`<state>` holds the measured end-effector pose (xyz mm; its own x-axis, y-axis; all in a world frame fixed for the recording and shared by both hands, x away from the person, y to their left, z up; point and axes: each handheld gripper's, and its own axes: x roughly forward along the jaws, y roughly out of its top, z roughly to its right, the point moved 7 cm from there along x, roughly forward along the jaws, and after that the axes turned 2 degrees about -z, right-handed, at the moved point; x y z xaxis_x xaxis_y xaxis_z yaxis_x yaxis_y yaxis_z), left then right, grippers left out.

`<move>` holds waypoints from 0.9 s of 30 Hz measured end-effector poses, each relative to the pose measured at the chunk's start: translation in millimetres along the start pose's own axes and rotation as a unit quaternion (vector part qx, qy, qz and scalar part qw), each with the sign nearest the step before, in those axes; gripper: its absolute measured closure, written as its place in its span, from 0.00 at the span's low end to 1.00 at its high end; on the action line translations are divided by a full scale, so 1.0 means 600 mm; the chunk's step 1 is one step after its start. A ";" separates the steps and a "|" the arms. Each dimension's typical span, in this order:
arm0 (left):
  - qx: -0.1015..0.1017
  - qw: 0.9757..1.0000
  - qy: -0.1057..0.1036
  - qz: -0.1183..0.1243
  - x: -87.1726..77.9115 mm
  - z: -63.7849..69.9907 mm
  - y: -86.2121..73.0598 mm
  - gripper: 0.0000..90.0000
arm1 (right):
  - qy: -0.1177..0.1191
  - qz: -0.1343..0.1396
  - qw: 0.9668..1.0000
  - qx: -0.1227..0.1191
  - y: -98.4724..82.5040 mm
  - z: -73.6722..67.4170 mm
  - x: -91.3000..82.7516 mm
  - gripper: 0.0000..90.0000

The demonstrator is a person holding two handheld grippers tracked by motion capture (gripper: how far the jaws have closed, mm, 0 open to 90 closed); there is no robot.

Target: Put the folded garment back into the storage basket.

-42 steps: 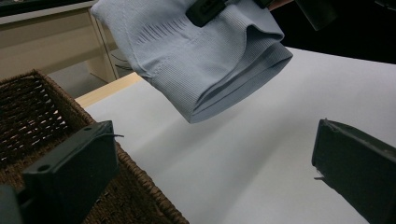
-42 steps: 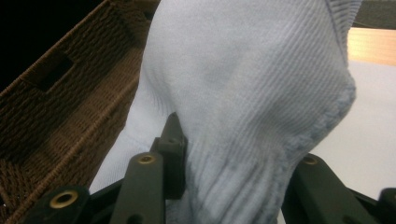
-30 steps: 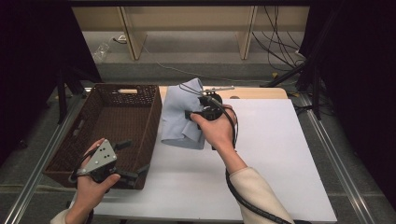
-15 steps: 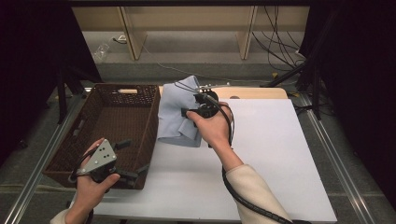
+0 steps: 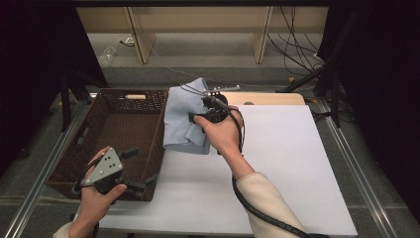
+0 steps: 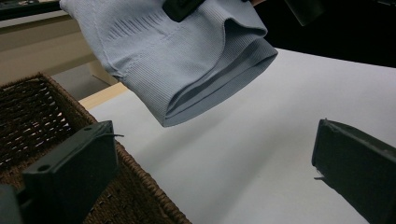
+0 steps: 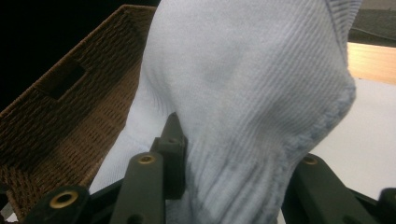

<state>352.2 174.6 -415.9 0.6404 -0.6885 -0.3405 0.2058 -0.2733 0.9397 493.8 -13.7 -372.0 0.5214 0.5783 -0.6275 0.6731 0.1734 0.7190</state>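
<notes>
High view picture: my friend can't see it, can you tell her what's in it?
A person's right gripper holds up a light blue knitted cloth beside a brown wicker basket. It hangs over a white table. The left gripper waits at the basket's near corner.

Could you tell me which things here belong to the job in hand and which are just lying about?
In the job:
- pale blue garment, clamped in the right tongs
- brown wicker basket beside it
- left tongs, open, by the basket's near corner

Lying about:
- black cables on the floor beyond the table
- wooden board at the table's far edge
</notes>
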 end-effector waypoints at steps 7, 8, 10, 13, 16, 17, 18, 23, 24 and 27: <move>0.000 1.000 0.000 0.000 0.000 0.001 0.001 0.00 | -0.003 0.001 1.000 -0.001 0.007 -0.003 -0.001 0.69; 0.000 1.000 0.000 0.000 0.000 0.001 0.000 0.00 | -0.002 0.001 1.000 -0.001 0.008 -0.003 -0.001 0.69; 0.000 1.000 0.000 0.000 0.000 0.000 0.000 0.00 | -0.003 0.001 1.000 -0.002 0.010 -0.004 0.000 0.69; 0.000 1.000 -0.001 0.000 0.000 0.000 0.001 0.00 | -0.003 0.000 1.000 -0.002 0.014 -0.008 0.002 0.69; 0.000 1.000 -0.001 0.001 -0.001 0.000 0.001 0.00 | -0.001 0.000 1.000 -0.004 0.016 -0.011 0.005 0.69; 0.000 1.000 0.000 0.000 -0.001 0.000 0.001 0.00 | 0.000 0.000 1.000 -0.004 0.017 -0.013 0.006 0.69; 0.000 1.000 0.000 0.000 -0.001 0.000 0.001 0.00 | 0.000 0.000 1.000 -0.005 0.017 -0.014 0.006 0.69; 0.000 1.000 -0.001 0.002 -0.002 -0.001 0.002 0.00 | -0.003 -0.001 1.000 -0.008 0.019 -0.016 0.008 0.69; 0.000 1.000 -0.001 0.002 -0.002 0.000 0.003 0.00 | -0.003 0.000 1.000 -0.007 0.020 -0.017 0.008 0.69; 0.000 1.000 -0.001 0.002 -0.002 0.000 0.003 0.00 | -0.003 0.000 1.000 -0.010 0.022 -0.019 0.009 0.69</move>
<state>352.0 174.9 -414.0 0.6398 -0.6909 -0.3365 0.2031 -0.2703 0.9411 499.5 1.1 -362.7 0.5241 0.5732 -0.6298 0.6631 0.1894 0.7242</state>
